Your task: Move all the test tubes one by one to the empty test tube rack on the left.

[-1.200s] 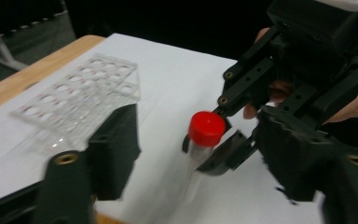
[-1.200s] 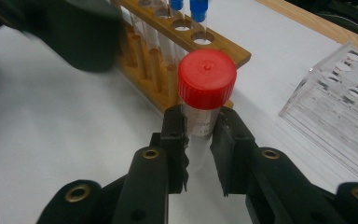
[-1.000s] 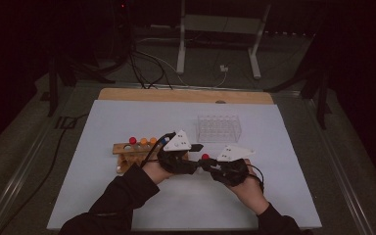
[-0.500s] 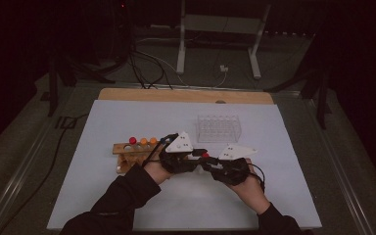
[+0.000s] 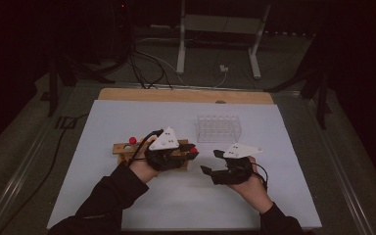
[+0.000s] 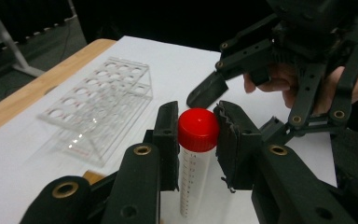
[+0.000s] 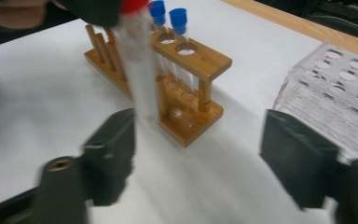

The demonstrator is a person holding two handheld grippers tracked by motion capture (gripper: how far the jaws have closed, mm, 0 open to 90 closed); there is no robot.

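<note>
A clear graduated tube with a red cap (image 6: 198,129) stands upright between the jaws of my left gripper (image 6: 196,144), which is shut on it just under the cap. In the high view the left gripper (image 5: 192,153) holds the red-capped tube (image 5: 193,150) over the right end of the wooden rack (image 5: 121,147). In the right gripper view the tube (image 7: 137,60) hangs beside the wooden rack (image 7: 205,60). My right gripper (image 5: 211,162) is open and empty, a little to the right of the tube. Its jaws (image 7: 205,154) stand wide apart.
A clear plastic tube rack (image 5: 219,128) stands behind the grippers, also seen as the clear rack (image 6: 100,105) and the clear rack (image 7: 340,88). The wooden rack holds two blue-capped tubes (image 7: 177,17) and a red-capped one (image 5: 132,141). A white mat (image 5: 127,117) covers the table.
My right gripper has let go near the tube's cap, opened and drawn back to the right. My left gripper keeps the tube and has shifted slightly left.
</note>
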